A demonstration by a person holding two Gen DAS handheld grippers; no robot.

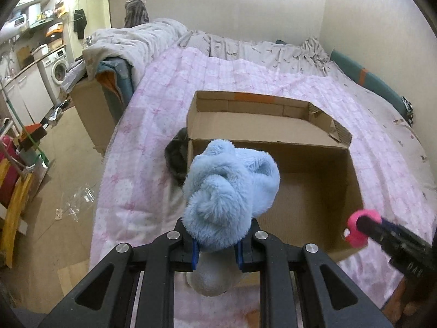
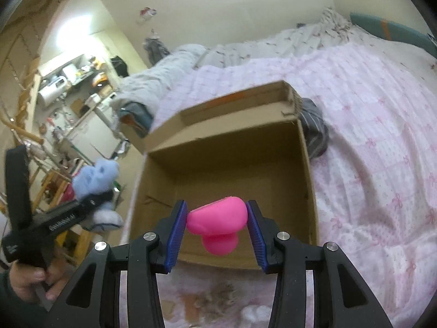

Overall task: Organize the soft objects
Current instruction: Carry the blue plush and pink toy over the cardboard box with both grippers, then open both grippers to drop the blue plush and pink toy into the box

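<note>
The left gripper (image 1: 217, 242) pinches a blue plush (image 1: 230, 191) above the box's (image 1: 314, 188) near-left corner; the right gripper's (image 2: 217, 225) fingers pinch a pink toy (image 2: 218, 220) over its near edge. Released early, either could land on the bed (image 1: 153, 125).

You are facing a bed (image 1: 218, 76) lying under a pink quilt, cream walls (image 1: 245, 2) rising behind, washing machine (image 1: 58, 68) sitting far left.

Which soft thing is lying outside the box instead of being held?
The grey cloth, bunched on the bed against the box's outer wall. The blue plush and pink toy are each clamped in a hand-held gripper.
</note>
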